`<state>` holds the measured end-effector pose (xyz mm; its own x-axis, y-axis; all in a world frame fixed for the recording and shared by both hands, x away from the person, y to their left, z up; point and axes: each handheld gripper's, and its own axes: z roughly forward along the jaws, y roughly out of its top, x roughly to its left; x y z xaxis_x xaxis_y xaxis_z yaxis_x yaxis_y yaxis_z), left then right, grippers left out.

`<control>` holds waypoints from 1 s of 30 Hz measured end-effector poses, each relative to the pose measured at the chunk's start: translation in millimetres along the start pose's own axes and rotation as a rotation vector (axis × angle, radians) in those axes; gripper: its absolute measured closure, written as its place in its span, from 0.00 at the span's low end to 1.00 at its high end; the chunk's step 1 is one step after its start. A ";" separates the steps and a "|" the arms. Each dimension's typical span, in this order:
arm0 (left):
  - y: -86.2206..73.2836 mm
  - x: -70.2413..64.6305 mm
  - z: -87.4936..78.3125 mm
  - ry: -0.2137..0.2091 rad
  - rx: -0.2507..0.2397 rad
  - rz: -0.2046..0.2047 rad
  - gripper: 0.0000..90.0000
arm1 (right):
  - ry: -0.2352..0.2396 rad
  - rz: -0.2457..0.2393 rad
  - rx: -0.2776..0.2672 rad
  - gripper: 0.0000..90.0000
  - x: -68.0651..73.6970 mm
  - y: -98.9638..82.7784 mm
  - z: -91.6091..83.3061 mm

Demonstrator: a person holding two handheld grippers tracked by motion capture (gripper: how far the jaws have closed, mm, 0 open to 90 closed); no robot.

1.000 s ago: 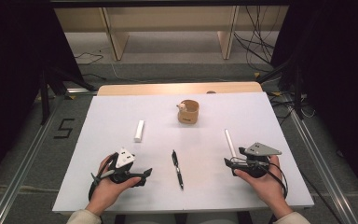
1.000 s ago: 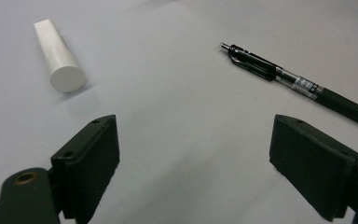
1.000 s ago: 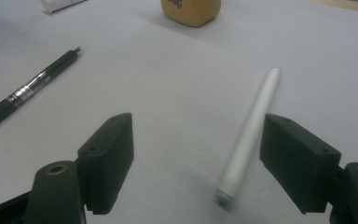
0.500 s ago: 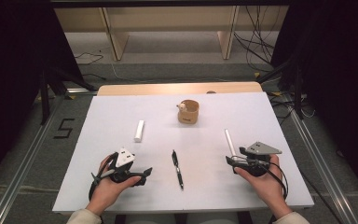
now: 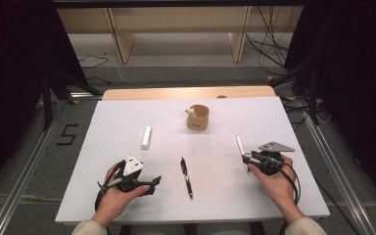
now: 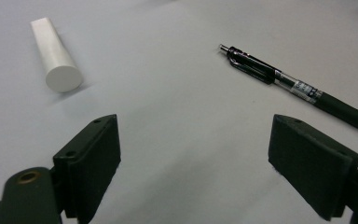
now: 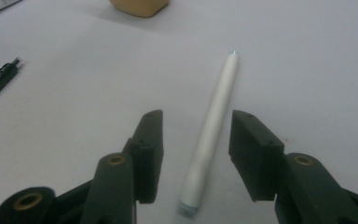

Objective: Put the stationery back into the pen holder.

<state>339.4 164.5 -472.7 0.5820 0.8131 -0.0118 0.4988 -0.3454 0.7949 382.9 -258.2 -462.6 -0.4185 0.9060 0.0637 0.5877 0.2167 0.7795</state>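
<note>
White marker [image 7: 212, 135] lying right of the pen [image 5: 186, 177]; we are closing the right gripper [image 7: 193, 154] around it, jaws narrowing, not yet touching. Next: finish squeezing, then lift. Left gripper [image 6: 193, 158] resting wide open.

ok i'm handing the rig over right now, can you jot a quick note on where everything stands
Right gripper: jaws have just been closing around the white marker, which lies flat between them; pads not yet touching it.
Left gripper: open, resting low over the table, nothing between its jaws.
Black pen lies at front centre, white cylinder left of centre, tan cup toward the back.
Done: right gripper lined up on the marker.
Left: close the grip and lift; likely nothing has been moved yet.
</note>
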 end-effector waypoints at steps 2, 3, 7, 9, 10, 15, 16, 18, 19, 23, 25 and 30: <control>0.2 -0.1 0.2 0.001 0.004 0.002 0.19 | -0.010 0.009 0.007 0.65 -0.7 2.5 3.1; 0.1 0.0 0.4 0.002 0.005 0.000 0.19 | -0.015 0.016 0.015 0.66 -0.7 3.7 4.8; 0.0 0.9 0.2 0.004 0.006 -0.001 0.19 | -0.030 0.037 0.042 0.68 0.2 8.6 12.9; 0.0 1.2 0.4 0.004 0.006 0.000 0.19 | -0.033 0.047 0.055 0.68 0.9 11.0 17.0; -0.1 1.3 0.5 0.004 0.007 -0.001 0.19 | -0.038 0.049 0.061 0.68 1.3 12.1 18.8; 0.2 1.7 1.5 0.005 0.005 -0.001 0.19 | -0.055 0.064 0.086 0.69 1.4 15.6 26.4; 0.3 1.7 1.8 0.006 0.006 -0.001 0.20 | -0.059 0.067 0.093 0.69 1.4 16.0 27.9; 0.4 1.5 2.3 0.007 0.008 -0.002 0.20 | -0.061 0.068 0.100 0.70 1.5 16.3 29.4; 0.4 1.5 2.4 0.006 0.009 -0.001 0.20 | -0.064 0.068 0.107 0.70 1.6 16.6 30.7; 0.4 1.5 2.4 0.007 0.006 -0.003 0.19 | -0.079 0.070 0.133 0.71 2.2 17.8 35.6; 0.3 1.6 2.4 0.007 0.008 -0.002 0.20 | -0.089 0.078 0.155 0.72 2.7 18.3 38.8; 0.3 1.7 2.4 0.006 0.006 -0.002 0.20 | -0.105 0.085 0.173 0.74 2.5 19.5 41.6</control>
<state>342.2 164.7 -473.9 0.5770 0.8167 -0.0101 0.5040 -0.3463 0.7913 422.0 -236.6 -473.2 -0.2934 0.9546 0.0520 0.7317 0.1892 0.6548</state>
